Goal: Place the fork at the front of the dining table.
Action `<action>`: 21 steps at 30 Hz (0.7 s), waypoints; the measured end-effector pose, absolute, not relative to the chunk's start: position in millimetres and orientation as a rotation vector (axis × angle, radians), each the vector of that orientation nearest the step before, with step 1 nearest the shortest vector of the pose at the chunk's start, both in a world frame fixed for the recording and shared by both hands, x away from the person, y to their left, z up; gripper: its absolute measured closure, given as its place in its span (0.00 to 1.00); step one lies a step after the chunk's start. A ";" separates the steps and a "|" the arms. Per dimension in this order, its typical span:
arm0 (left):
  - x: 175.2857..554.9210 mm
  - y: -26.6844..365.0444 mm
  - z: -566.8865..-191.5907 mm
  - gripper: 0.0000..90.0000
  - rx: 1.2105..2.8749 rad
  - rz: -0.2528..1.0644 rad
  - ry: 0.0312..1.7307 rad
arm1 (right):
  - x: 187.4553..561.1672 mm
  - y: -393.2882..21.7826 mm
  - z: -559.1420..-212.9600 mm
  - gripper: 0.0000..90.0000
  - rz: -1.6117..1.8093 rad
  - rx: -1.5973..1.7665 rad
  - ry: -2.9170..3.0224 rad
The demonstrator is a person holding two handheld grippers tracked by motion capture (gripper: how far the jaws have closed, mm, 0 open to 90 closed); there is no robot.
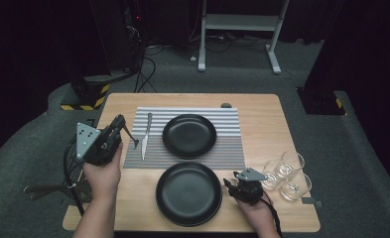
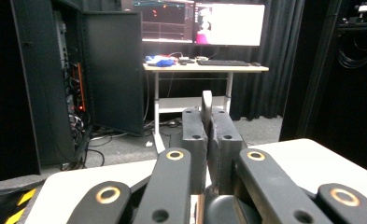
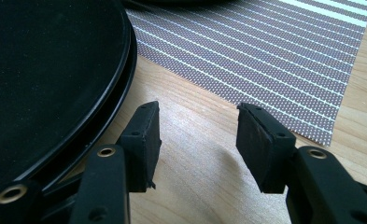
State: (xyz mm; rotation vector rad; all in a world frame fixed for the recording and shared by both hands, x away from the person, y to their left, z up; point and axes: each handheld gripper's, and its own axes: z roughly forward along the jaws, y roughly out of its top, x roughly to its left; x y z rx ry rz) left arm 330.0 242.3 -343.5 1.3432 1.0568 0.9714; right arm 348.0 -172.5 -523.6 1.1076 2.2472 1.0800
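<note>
While the high view is looking down, left tool (image 1: 119, 122): it is clamping fully shut on what is looking like a fork (image 1: 131, 139), carrying it tines-down just left of the placemat (image 1: 232, 148).
High view, knife (image 1: 145, 136): it is lying on the placemat left of the far plate (image 1: 189, 135), so the fork is probably heading for that setting.
High view, right tool (image 1: 228, 186): it is waiting just beside the near plate (image 1: 188, 193), likely to steady or shift it; glasses (image 1: 287, 173) are standing well apart.
Left gripper view, left tool (image 2: 208, 122): the jaws are pinching the fork's handle (image 2: 207, 100) upright above the surface (image 2: 302, 158).
Right gripper view, right tool (image 3: 197, 126): the jaws are standing about half open, gripping nothing, hovering over bare surface (image 3: 195, 186) between the near plate's rim (image 3: 125, 70) and the placemat (image 3: 265, 56).
</note>
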 end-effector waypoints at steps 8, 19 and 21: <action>331.5 239.3 -350.1 0.96 1.339 0.953 1.054 | 348.1 -171.8 -523.7 0.55 1.072 1.103 2.246; 334.4 226.9 -357.6 0.96 1.354 0.927 1.021 | 348.0 -171.1 -523.6 0.55 1.059 1.109 2.237; 334.4 225.0 -356.7 0.96 1.358 0.924 1.013 | 348.3 -170.9 -523.7 0.55 1.057 1.103 2.238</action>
